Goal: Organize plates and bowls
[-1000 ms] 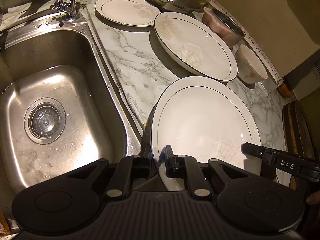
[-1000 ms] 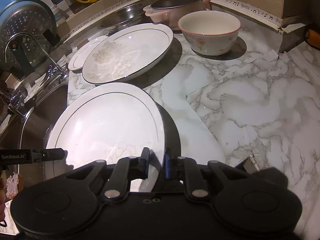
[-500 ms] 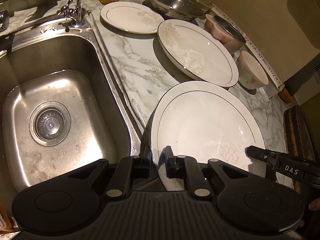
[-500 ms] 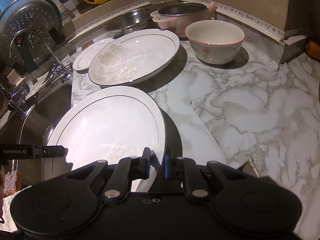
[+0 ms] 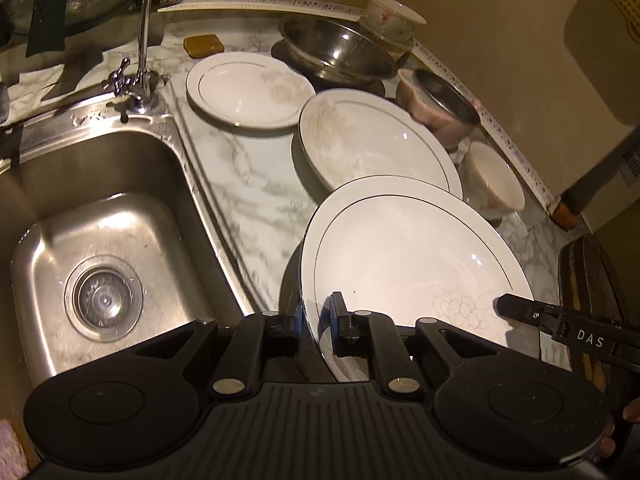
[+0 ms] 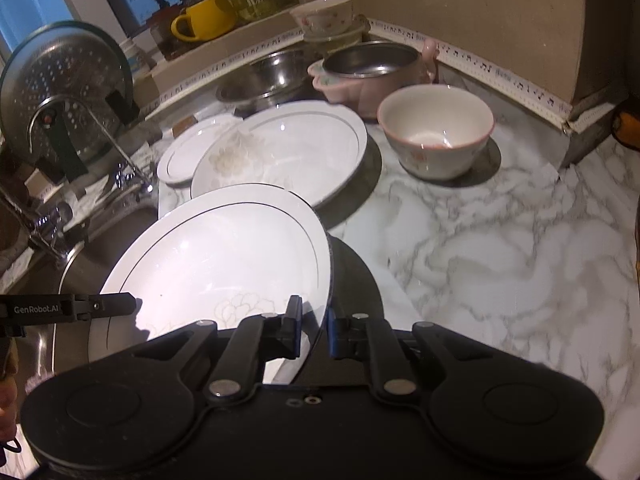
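Observation:
Both grippers hold one large white plate (image 5: 408, 256), lifted above the marble counter (image 5: 248, 184). My left gripper (image 5: 316, 318) is shut on its left rim. My right gripper (image 6: 312, 326) is shut on its right rim (image 6: 224, 256). The plate's far edge overlaps a second large white plate (image 5: 372, 140) (image 6: 288, 152) lying on the counter. A smaller white plate (image 5: 248, 88) (image 6: 184, 152) lies behind it. A pink-rimmed bowl (image 6: 436, 136) (image 5: 496, 180) stands to the right.
A steel sink (image 5: 104, 240) with a tap (image 5: 140, 40) lies at the left. A steel bowl (image 5: 336, 52), a pink pot (image 6: 372, 72) and a stacked cup (image 6: 324, 16) stand at the back. A yellow mug (image 6: 204, 20) is on the ledge.
Both grippers have carried the plate up and toward the back, so its far edge now overlaps the second large plate. Both grips are unchanged.

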A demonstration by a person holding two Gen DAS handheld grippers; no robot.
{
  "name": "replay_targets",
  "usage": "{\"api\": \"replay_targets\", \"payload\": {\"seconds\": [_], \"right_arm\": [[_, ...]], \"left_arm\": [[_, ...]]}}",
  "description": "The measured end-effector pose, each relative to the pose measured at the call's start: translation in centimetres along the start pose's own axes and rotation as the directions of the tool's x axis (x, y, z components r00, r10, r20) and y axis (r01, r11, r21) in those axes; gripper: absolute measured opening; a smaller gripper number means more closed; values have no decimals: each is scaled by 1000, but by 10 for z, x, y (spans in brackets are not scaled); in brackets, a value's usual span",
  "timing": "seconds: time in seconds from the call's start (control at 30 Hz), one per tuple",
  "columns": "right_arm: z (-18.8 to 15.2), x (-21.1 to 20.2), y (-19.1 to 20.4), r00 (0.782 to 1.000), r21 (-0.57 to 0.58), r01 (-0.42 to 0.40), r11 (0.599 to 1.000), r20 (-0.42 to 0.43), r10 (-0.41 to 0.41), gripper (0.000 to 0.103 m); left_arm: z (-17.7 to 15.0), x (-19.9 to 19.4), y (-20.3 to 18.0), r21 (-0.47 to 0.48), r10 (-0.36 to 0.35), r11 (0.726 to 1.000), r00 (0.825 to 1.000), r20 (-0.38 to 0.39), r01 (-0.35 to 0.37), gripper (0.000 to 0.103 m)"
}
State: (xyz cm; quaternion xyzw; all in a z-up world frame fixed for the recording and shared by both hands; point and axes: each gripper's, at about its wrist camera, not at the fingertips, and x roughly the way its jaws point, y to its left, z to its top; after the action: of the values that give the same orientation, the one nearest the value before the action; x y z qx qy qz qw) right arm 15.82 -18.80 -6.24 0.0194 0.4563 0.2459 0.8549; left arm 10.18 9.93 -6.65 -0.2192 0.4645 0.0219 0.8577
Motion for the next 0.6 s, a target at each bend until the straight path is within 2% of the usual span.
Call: {"api": "replay_targets", "payload": {"seconds": [0.33,0.6], "right_arm": [[44,14,-3,998,20,-2,1000,57,1,12],[79,36,-14,998,59,-9,998,65,5,12]], "left_arm": [[59,20,-9,43,14,999,999,39,-16,13],[94,46,-13,68,26,997,999,43,-29,13]]}}
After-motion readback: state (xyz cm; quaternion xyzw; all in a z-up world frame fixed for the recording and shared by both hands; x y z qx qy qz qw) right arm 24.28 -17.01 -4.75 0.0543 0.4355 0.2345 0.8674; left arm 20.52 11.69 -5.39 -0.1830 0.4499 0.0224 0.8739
